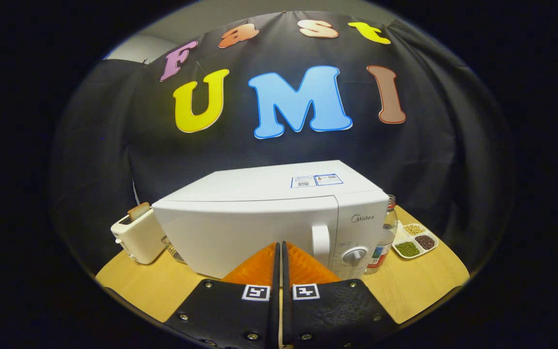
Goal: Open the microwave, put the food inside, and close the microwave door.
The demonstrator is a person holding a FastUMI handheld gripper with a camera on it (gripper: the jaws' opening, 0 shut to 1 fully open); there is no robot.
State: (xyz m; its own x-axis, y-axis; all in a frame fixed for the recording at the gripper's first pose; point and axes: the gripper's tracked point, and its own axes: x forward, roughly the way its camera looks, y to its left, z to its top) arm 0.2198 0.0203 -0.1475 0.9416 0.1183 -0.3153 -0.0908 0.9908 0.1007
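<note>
Now: first step in hand by the look of it, opening the door; nothing held, door flush with the body.
Gripper [279, 247]: fingers pressed together with only a hairline slit between them, empty, tips just short of the door's lower front.
White box-shaped microwave [269, 213]: on the light wooden table [419, 286], front turned towards the gripper, door closed.
White vertical door handle [321, 245]: at the door's right side, just right of the fingertips and next to the round white control dial [355, 255].
Good approach: part the fingers first, shift right, set one finger behind the handle bar, then pull along the door's arc rather than straight back; hinge judged to be on the left.
Care: keep clear of the dial while hooking the handle.
Food: candidates only, a slice of brown toast [138, 211] standing in the cream toaster [137, 235] left of the microwave, and a white divided tray of beans [415, 241] to its right; cannot tell which is meant.
Clear glass bottle [385, 237]: close against the microwave's right side, near the handle side, liable to be knocked by a wide swing.
</note>
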